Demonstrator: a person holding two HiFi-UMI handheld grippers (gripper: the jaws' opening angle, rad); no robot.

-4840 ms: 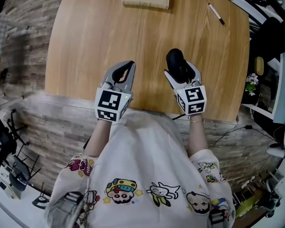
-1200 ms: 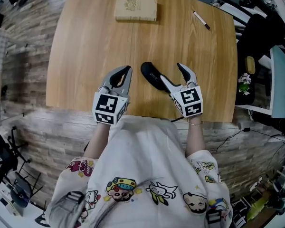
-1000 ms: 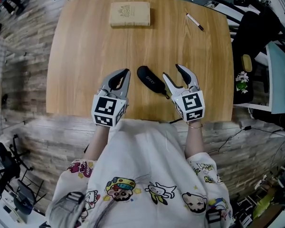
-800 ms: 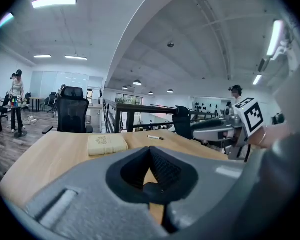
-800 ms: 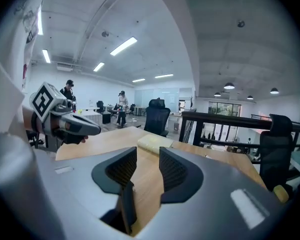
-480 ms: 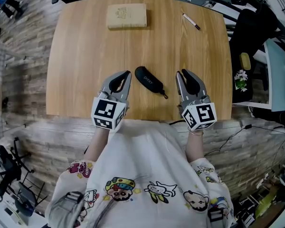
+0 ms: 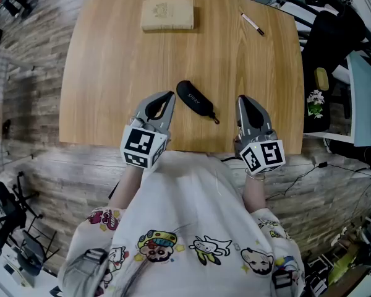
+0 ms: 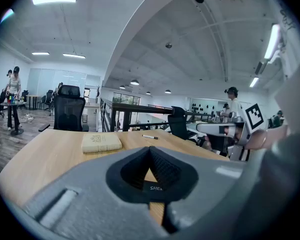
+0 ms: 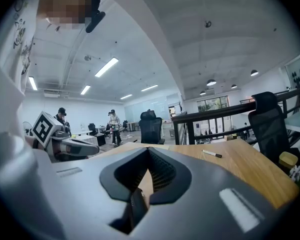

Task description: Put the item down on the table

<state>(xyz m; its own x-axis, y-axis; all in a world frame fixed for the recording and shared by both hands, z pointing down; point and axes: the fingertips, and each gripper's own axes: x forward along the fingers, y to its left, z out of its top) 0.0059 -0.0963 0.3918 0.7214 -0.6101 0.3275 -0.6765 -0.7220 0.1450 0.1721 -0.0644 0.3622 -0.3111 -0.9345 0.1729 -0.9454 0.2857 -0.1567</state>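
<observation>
The item is a black oblong case with a short strap. It lies flat on the wooden table, near the front edge, between my two grippers and apart from both. My left gripper hovers just left of it, jaws shut and empty. Through its jaw window in the left gripper view I see part of the case. My right gripper is to the case's right, over the front edge, shut with nothing between its jaws; its tips meet in the right gripper view.
A tan book lies at the table's far side, and a pen at the far right. A black office chair and a cluttered white surface stand off the right edge. People and chairs fill the room behind.
The right gripper let go of the case, drew back to the right and toward the front edge, and its jaws closed. The case now rests on the table. The left gripper barely moved.
</observation>
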